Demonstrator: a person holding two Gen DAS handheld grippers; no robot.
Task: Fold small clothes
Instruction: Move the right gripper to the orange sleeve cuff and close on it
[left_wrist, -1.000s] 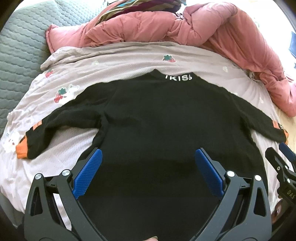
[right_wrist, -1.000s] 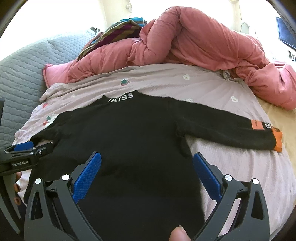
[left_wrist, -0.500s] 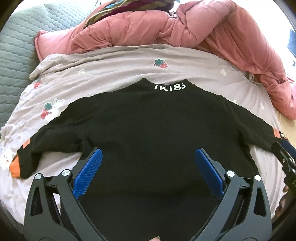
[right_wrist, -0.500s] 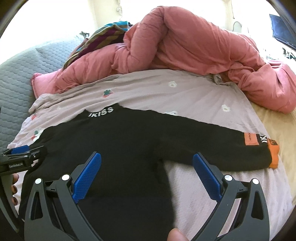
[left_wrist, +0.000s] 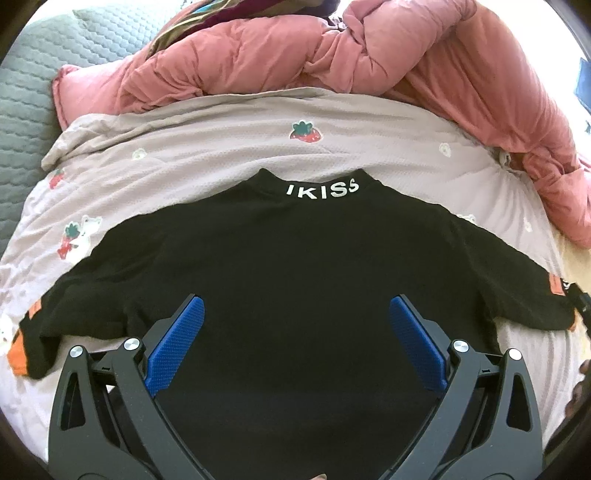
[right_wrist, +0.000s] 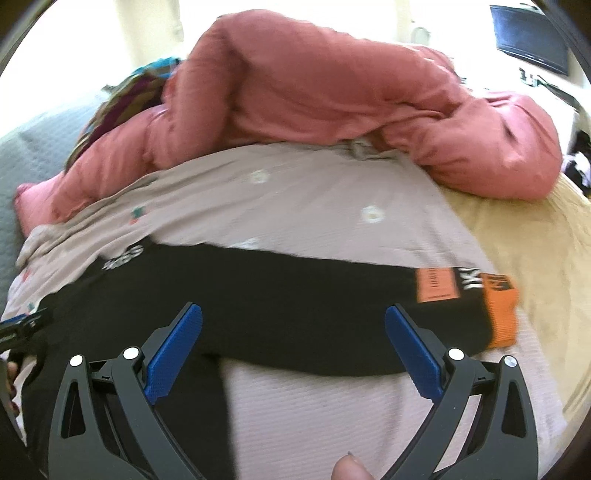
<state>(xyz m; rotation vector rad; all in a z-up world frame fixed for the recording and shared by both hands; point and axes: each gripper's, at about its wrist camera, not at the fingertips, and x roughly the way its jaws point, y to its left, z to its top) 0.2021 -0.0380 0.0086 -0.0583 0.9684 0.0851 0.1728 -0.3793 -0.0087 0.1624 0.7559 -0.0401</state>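
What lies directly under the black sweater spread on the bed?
The black sweater lies flat on a strawberry-print sheet, which shows all around it. Whatever is beneath its body is covered.

Left gripper (left_wrist: 295, 321): jaws spread wide, blue pads (left_wrist: 173, 347) empty. Right gripper (right_wrist: 293, 328): jaws spread wide, nothing between them. Fingertip (right_wrist: 349, 469) visible at lower edge of right wrist view.

White "IKISS" on black sweater (left_wrist: 295, 280) collar (left_wrist: 320, 189)

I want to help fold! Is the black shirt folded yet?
Not yet. The black shirt lies spread flat, both sleeves stretched out sideways.
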